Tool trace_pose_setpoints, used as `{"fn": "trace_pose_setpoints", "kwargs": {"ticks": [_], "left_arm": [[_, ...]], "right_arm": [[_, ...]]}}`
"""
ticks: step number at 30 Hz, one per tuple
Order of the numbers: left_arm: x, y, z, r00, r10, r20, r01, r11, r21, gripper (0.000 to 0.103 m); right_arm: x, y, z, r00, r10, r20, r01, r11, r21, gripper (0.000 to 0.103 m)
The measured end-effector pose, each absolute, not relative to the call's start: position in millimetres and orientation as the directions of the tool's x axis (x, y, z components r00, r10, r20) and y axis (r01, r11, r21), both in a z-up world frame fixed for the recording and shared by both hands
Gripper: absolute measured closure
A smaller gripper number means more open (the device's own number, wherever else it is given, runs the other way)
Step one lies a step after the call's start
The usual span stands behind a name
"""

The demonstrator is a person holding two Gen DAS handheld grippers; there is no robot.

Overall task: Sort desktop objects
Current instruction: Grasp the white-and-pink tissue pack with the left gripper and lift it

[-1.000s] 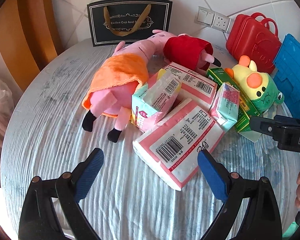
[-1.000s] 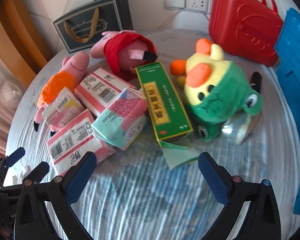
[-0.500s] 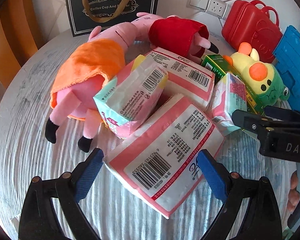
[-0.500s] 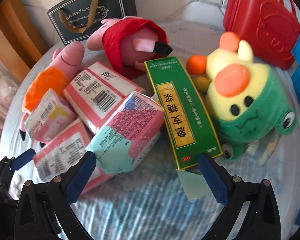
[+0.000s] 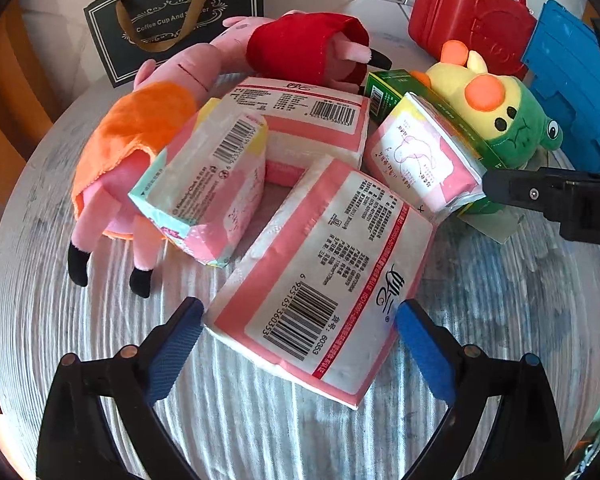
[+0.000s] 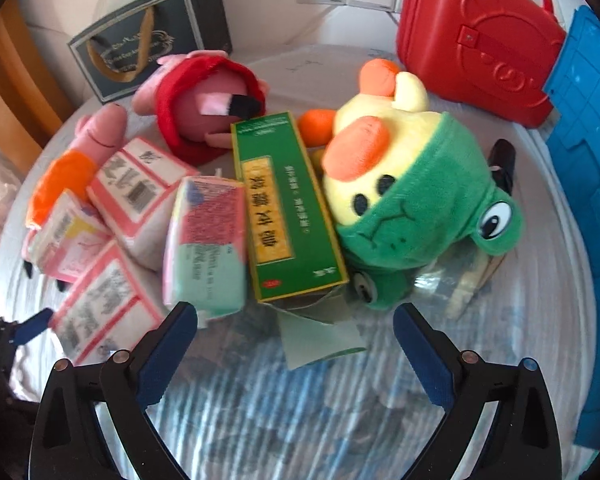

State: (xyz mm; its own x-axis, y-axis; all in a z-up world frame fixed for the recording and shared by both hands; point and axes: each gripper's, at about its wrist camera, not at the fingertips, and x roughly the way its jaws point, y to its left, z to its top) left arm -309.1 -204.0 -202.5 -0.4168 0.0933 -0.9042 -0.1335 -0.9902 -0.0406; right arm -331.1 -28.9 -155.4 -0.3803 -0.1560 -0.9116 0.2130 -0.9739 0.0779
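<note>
A large pink-and-white tissue pack (image 5: 320,280) lies flat on the table, its near end between the jaws of my left gripper (image 5: 295,320). Those jaws are opening and the pads do not press on the pack. Behind it lie a second such pack (image 5: 312,120) and two small pastel tissue packs (image 5: 207,184) (image 5: 420,160). My right gripper (image 6: 295,316) stands open just short of the near end of a green medicine box (image 6: 287,212). A duck plush in a frog hood (image 6: 412,192) leans against the box's right side. Two pig plushes, one in orange (image 5: 131,140) and one in red (image 5: 308,48), lie further back.
A red plastic case (image 6: 476,40) and a blue plastic board (image 6: 588,160) stand at the right, a dark gift bag (image 5: 179,20) at the back left against the wall. The round table's striped cloth (image 6: 300,400) shows bare in front of the right gripper.
My left gripper has come forward and down, so the large tissue pack now sits between its jaws. The right gripper has closed in on the green box and the small tissue pack.
</note>
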Motion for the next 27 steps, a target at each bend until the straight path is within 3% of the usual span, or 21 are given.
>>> {"fn": "trace_pose_setpoints", "kwargs": {"ticks": [2, 6, 7, 10, 13, 19, 24, 27], "left_arm": [[-312, -200, -205, -0.409, 0.086, -0.908, -0.137, -0.990, -0.032, 0.001], [-309, -191, -205, -0.397, 0.086, -0.914, -0.154, -0.988, -0.026, 0.000], [-308, -189, -206, -0.388, 0.096, -0.917, -0.164, -0.986, -0.034, 0.000], [-311, -178, -223, -0.346, 0.040, -0.937, -0.183, -0.983, 0.026, 0.000], [-319, -177, -245, -0.284, 0.030, -0.958, -0.145, -0.989, 0.012, 0.000], [-321, -184, -237, -0.298, 0.068, -0.952, -0.110, -0.993, -0.037, 0.000], [-308, -193, -216, -0.345, 0.030, -0.938, -0.130, -0.991, 0.016, 0.000], [-300, -201, -200, -0.377, -0.005, -0.926, -0.147, -0.987, 0.065, 0.000]], "right_arm": [[-332, -36, -156, -0.368, -0.185, -0.911, 0.235, -0.967, 0.102, 0.013], [-335, -53, -162, -0.353, -0.195, -0.915, 0.261, -0.960, 0.103, 0.017], [-336, -57, -165, -0.348, -0.198, -0.916, 0.271, -0.957, 0.104, 0.024], [-338, -64, -168, -0.357, -0.175, -0.918, 0.282, -0.957, 0.073, 0.031], [-345, -69, -170, -0.362, -0.171, -0.916, 0.293, -0.954, 0.063, 0.034], [-349, -74, -170, -0.379, -0.166, -0.910, 0.321, -0.946, 0.039, 0.033], [-348, -73, -171, -0.379, -0.173, -0.909, 0.335, -0.941, 0.039, 0.032], [-343, -64, -174, -0.367, -0.164, -0.916, 0.341, -0.939, 0.031, 0.038]]}}
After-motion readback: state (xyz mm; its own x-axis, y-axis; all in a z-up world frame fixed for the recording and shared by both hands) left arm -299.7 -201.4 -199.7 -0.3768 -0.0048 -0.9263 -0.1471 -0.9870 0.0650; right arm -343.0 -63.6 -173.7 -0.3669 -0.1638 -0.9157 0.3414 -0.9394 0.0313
